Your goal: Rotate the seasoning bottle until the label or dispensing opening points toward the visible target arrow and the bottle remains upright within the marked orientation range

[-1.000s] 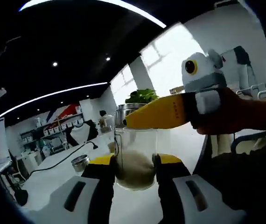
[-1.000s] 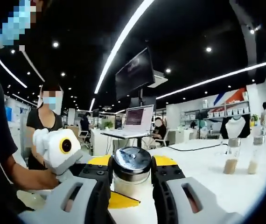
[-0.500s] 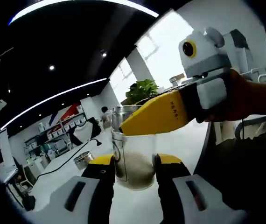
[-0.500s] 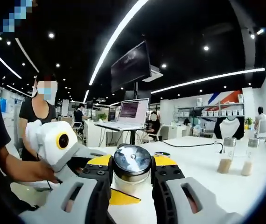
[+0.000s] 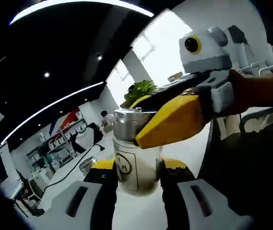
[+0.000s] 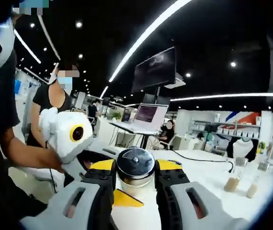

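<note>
- In the left gripper view we see the left gripper [image 5: 137, 168] with its yellow-tipped jaws clamped on the glass body of the seasoning bottle [image 5: 134, 160], one jaw pressing each side.
- The bottle stands upright between those jaws, just above the white table [image 5: 55, 189]; a pale label with dark print faces the camera, and pale seasoning fills the lower part.
- In the right gripper view, the right gripper [image 6: 135, 173] has its jaws shut on the bottle's metal cap [image 6: 135, 163], one pad tight against each side of the shiny lid.
- In the left gripper view that same gripper enters from the right, its yellow fingers [image 5: 175, 122] reaching over the cap, with a hand [image 5: 258, 91] behind it.
- In the right gripper view the left gripper's white body sits left of the cap, held by a person's arm [image 6: 26, 155].
- Farther out on the table, two small bottles [image 6: 244, 179] with pale contents stand well apart from the grippers.
- Behind them we see a laptop [image 6: 148, 117] on a desk and a dark monitor [image 6: 155, 69] hanging above it.
</note>
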